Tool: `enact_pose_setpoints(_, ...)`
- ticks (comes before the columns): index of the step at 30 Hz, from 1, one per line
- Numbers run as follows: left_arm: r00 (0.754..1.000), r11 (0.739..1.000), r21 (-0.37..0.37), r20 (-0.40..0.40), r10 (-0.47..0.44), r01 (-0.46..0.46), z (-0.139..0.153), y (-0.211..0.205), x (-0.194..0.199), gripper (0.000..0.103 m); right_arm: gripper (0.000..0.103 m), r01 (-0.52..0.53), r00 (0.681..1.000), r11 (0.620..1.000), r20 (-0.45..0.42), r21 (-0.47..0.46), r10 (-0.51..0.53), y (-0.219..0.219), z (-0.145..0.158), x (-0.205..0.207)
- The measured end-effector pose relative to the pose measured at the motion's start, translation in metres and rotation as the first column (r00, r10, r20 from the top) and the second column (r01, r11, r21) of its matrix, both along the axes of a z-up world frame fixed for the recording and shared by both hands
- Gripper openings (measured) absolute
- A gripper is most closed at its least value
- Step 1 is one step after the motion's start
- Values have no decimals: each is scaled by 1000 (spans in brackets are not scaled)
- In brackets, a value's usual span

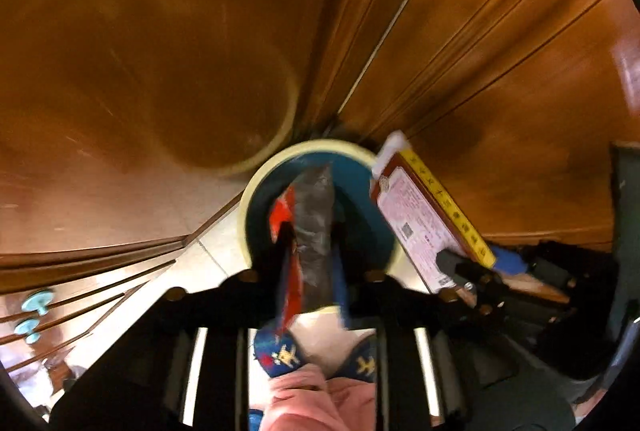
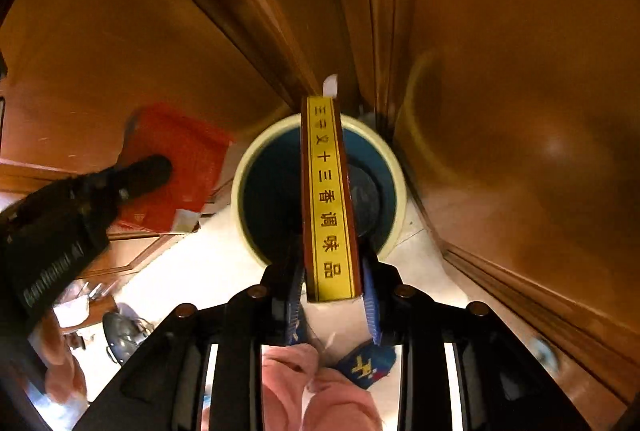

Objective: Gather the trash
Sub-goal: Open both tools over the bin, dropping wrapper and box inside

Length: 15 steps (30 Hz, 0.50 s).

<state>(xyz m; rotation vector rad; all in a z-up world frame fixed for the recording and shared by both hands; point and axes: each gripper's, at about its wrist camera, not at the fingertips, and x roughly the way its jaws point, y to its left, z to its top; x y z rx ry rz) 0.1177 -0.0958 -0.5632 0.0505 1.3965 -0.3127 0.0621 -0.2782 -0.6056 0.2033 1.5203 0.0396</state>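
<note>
A round bin (image 1: 352, 167) with a pale rim sits at frame centre on the light floor (image 2: 224, 267), tight against wooden cabinets (image 1: 160, 51) above. The left hand-held gripper (image 1: 312, 251) is clamped on a red-and-silver wrapper (image 1: 316, 223) over the bin's mouth. The right hand-held gripper (image 2: 332, 283) is clamped on a yellow-edged box (image 2: 328, 199) above the opening. Open floor lies lower left.

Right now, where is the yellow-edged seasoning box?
The seasoning box is clamped edge-up in the right gripper, directly over the open blue bin on the floor; the left wrist view shows it right of the bin.
</note>
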Motion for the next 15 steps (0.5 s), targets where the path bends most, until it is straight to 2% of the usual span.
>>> enact_pose_setpoints(2, 1000, 1000, 11, -3, -12, 12, -12, 0, -2, 44, 32, 7, 1000, 1000, -3, 14, -7, -4, -16, 9)
enact_pose_setpoints(4, 1000, 1000, 12, 6, -28, 28, -19, -2, -4, 57, 42, 17, 1000, 1000, -2, -4, -17, -11, -24, 17)
enact_pose_setpoints(8, 999, 999, 13, 20, -42, 41, -15, 0, -9, 64, 44, 39, 999, 999, 2, -4, -39, -13, -27, 25)
enact_pose_setpoints(13, 998, 999, -11, 54, -37, 37, 5, 8, -17, 75, 44, 53, 998, 998, 30, -21, -53, -23, -5, 32)
enact_pose_setpoints(15, 996, 999, -21, 74, -41, 43, 17, 11, -22, 76, 44, 61, 997, 998, 49, -16, -60, -26, 6, 35)
